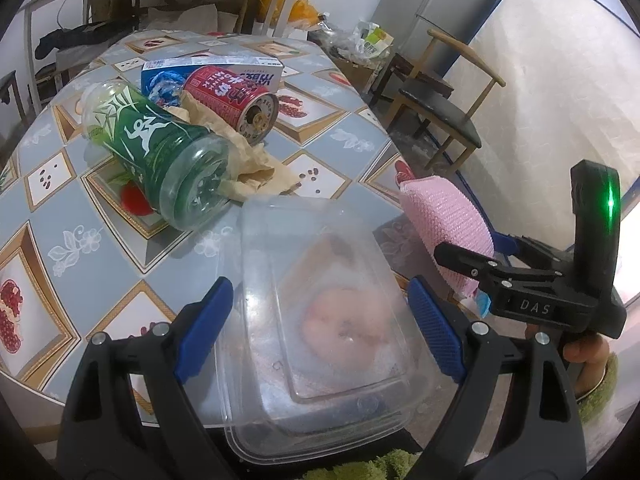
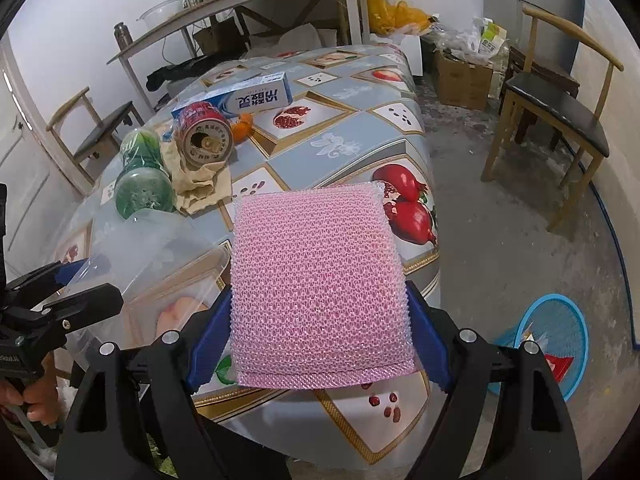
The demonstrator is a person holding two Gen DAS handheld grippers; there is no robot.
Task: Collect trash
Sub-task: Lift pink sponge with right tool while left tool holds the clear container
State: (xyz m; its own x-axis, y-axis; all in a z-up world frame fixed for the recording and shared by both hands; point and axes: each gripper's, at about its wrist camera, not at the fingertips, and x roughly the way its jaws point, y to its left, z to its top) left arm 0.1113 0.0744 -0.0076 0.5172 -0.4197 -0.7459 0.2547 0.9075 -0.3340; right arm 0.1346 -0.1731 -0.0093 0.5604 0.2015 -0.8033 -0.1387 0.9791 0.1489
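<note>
My right claw (image 2: 320,332) pinches a pink mesh scrubbing sponge (image 2: 316,280); my left claw (image 1: 320,320) straddles a clear plastic container (image 1: 320,320) over the fruit-patterned tablecloth (image 2: 360,140), grip uncertain.

- The lying green plastic bottle (image 1: 152,148), red tin can (image 1: 232,98) and crumpled brown paper (image 1: 248,160) block the table's left.
- The patterned table (image 2: 360,140) is bare on the right.

Both grippers are black plastic frames with silver screw heads and ribbed blue pads: the left gripper (image 1: 320,324) and the right gripper (image 2: 320,340). One handle carries white "DAS" lettering (a green light glows above it). A fuzzy green sleeve (image 1: 596,392) covers the wrist.
</note>
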